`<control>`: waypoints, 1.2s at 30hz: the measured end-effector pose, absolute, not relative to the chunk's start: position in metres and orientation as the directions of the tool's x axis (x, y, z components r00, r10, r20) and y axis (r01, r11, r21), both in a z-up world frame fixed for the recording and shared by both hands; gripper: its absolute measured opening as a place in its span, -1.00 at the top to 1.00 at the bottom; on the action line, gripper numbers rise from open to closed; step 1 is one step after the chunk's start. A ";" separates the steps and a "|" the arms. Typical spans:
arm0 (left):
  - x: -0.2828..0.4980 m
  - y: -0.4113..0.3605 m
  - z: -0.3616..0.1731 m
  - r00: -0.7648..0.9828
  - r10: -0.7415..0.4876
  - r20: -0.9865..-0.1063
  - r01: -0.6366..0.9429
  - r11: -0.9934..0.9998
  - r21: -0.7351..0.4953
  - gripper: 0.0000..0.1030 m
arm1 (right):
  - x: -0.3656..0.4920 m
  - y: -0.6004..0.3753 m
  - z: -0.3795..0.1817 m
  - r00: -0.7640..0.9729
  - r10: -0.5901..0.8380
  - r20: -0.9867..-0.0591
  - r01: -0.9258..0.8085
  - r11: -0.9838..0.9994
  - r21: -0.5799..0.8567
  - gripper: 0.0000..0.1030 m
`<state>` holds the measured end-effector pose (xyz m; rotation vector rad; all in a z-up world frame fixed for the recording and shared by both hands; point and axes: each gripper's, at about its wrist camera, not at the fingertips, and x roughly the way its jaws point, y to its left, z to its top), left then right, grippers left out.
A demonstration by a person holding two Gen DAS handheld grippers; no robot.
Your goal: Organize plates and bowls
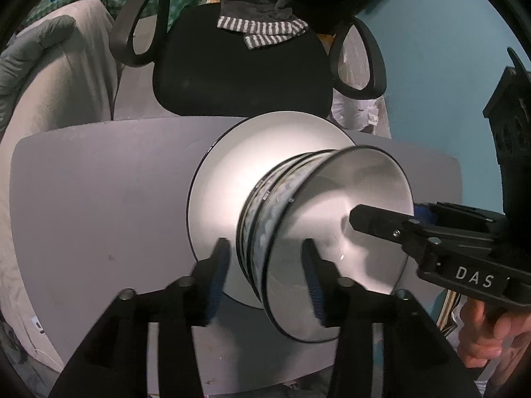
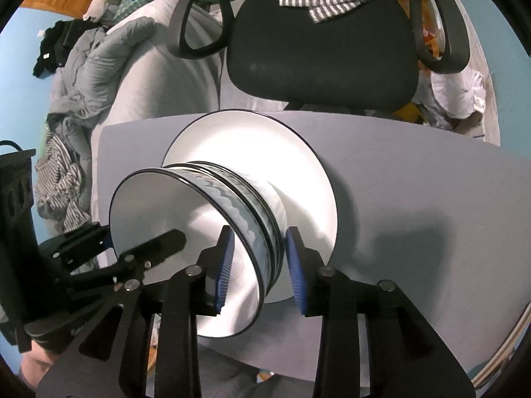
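Where the grey bench (image 1: pixel 99 199) meets its far edge, the crockery sits in one pile.
Plate: a white plate (image 1: pixel 232 172) with a thin dark rim lies flat on the bench, near the far edge and in front of a black office chair (image 1: pixel 239 76).
Bowls: stacked bowls (image 1: pixel 332 232) stand on the plate, white inside, dark-rimmed, with a blue-grey wavy band on the outer wall; at least two rims show, and the exact count is hard to tell.
Left claw: the left claw (image 1: pixel 265 272) straddles the near wall of the top bowl, one blue pad outside, one inside; the jaws stand part open and the pads do not press the wall.
Right claw: the right claw (image 2: pixel 260 265) straddles the bowl wall on the opposite side, jaws part open with gaps at both pads; nothing is gripped.
Left view only: a bare hand (image 1: pixel 491 331) under the right claw, and a grey glove (image 1: pixel 30 56) at the left edge.
Right view only: rumpled grey bedding (image 2: pixel 99 66) and a striped cloth (image 2: pixel 59 179) beside the bench.
Hidden: the claws cover the near rims of the bowls, and the plate's centre is under the stack.
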<state>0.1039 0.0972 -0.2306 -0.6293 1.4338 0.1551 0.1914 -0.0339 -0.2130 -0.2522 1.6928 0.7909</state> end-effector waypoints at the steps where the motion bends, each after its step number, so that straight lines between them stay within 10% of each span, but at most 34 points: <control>1: 0.102 0.096 -0.227 0.164 -0.253 -0.953 -0.461 0.835 -0.301 -0.03 | 0.189 -0.033 -0.210 -0.267 0.236 -0.934 -0.569 0.744 0.351 0.30; 12: 0.071 0.093 -0.170 0.300 -0.157 -0.941 -0.525 0.797 -0.300 -0.28 | 0.184 -0.044 -0.154 -0.061 0.253 -0.966 -0.640 0.732 0.232 -0.27; 36: 0.033 0.051 -0.013 0.512 0.102 -0.853 -0.474 0.861 -0.182 -0.57 | 0.156 -0.095 -0.002 0.253 0.380 -0.890 -0.649 0.749 0.136 -0.30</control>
